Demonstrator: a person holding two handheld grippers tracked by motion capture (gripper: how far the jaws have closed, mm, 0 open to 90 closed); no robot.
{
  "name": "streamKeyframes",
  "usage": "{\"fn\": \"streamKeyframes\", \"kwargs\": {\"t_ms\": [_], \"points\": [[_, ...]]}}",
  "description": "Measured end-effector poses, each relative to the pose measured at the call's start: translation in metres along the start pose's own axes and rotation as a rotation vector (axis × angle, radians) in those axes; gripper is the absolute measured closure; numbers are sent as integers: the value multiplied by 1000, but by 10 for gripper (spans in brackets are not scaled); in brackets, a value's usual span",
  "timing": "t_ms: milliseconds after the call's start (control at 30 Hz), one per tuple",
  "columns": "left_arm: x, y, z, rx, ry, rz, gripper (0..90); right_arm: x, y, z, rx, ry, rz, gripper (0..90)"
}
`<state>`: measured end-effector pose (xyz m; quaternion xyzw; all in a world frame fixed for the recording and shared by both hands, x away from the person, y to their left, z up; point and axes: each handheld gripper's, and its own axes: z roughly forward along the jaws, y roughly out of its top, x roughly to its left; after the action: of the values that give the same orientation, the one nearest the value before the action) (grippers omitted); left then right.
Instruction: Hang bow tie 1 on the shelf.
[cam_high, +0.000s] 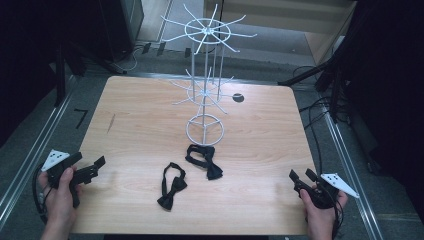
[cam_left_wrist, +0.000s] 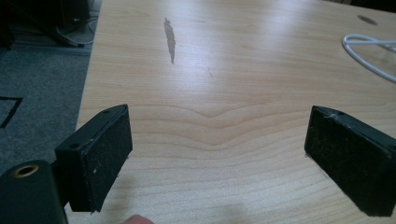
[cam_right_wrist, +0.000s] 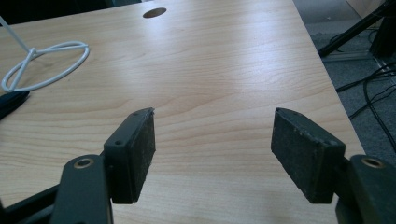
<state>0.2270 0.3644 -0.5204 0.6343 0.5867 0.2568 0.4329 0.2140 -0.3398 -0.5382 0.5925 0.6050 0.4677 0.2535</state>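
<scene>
Two black bow ties lie on the wooden table (cam_high: 250, 150): one (cam_high: 171, 186) near the front middle, the other (cam_high: 205, 160) just in front of the base ring of a white wire display rack (cam_high: 205, 85). My left gripper (cam_high: 95, 167) is held at the table's front left corner, open, jaws wide apart over bare wood (cam_left_wrist: 215, 140). At the front right corner my right gripper (cam_high: 302, 176) is open too, nothing between its jaws (cam_right_wrist: 212, 144). The rack's base ring (cam_right_wrist: 46, 65) and a dark edge of a bow tie (cam_right_wrist: 9, 102) show at the left of the right gripper view.
The rack stands upright at mid-table with wire arms spreading at two levels. A round dark cable hole (cam_high: 238, 97) sits behind it. A grey scuff mark (cam_left_wrist: 170, 39) is on the left of the tabletop. Black stands and cables surround the table on the floor.
</scene>
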Motion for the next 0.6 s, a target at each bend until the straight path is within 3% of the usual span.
{"fn": "streamKeyframes", "kwargs": {"t_ms": [133,333,400,500,600], "points": [[-2,0,3,14,-5,18,82,7,2,-1,-7,2,-7,329],[-1,0,4,21,-6,12,82,25,5,0,-12,49,-80,386],[-2,0,4,26,-8,15,82,30,5,0,-13,60,-83,389],[-3,0,5,37,-12,29,82,37,8,0,-21,92,-50,409],[-3,0,5,38,-14,28,82,47,10,1,-26,111,-76,419]]}}
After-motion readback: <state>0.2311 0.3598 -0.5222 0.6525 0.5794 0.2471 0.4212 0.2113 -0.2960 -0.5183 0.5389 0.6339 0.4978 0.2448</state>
